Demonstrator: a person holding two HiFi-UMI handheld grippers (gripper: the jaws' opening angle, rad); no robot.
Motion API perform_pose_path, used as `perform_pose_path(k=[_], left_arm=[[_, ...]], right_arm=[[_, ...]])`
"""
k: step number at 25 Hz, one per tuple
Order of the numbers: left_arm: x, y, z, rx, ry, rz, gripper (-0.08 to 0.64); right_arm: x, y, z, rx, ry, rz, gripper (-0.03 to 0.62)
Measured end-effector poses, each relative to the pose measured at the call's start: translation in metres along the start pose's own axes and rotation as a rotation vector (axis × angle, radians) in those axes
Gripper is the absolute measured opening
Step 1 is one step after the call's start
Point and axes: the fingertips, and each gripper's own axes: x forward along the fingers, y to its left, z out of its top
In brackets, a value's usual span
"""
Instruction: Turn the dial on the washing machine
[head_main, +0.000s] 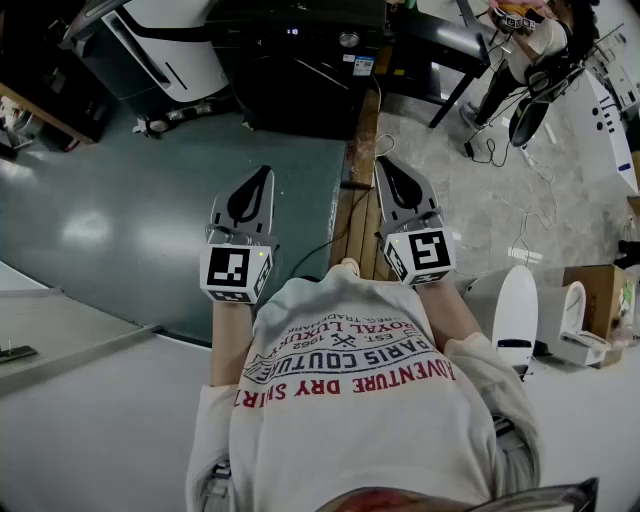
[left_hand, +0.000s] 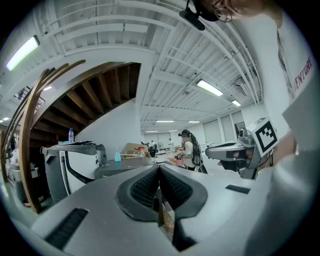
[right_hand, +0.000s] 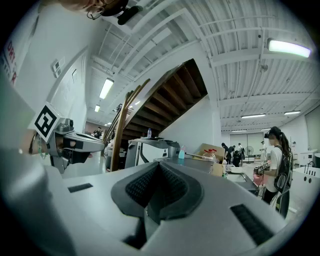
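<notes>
Far ahead of closed fingers (head_main: 250, 196): washing machine (head_main: 300, 75).

Your white sweatshirt (head_main: 360, 400) bears red and navy lettering. Beyond the sweatshirt, your left gripper (head_main: 263, 175) and right gripper (head_main: 385, 163) are grey, tapered, dark-inset, each ending in a black-and-white marker cube (head_main: 238, 272).

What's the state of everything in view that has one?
Left gripper: shut, empty, level.
Right gripper: shut, empty, level.
Dark appliance: ahead, untouched by either gripper.
Spray bottle: upright on the dark appliance.
</notes>
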Motion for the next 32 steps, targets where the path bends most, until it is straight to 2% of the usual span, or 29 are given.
perform_pose_path(k=[15, 20, 21, 23, 32], left_arm=[[0.015, -0.013, -0.004, 0.007, 0.027, -0.010, 0.017], [0.037, -0.020, -0.007, 0.001, 0.041, -0.011, 0.017], [0.043, -0.021, -0.008, 0.002, 0.043, -0.011, 0.017], [0.057, -0.023, -0.009, 0.003, 0.045, -0.013, 0.017], [0.123, -0.035, -0.015, -0.009, 0.048, 0.004, 0.017]], right_arm=[[-0.002, -0.015, -0.016, 0.043, 0.020, 0.010, 0.029], [0.003, -0.035, -0.018, 0.044, -0.006, 0.007, 0.033], [0.006, -0.042, -0.018, 0.042, -0.012, 0.003, 0.071], [0.013, -0.057, -0.020, 0.047, -0.018, -0.001, 0.249], [0.046, -0.126, -0.043, 0.054, 0.016, -0.006, 0.270]])
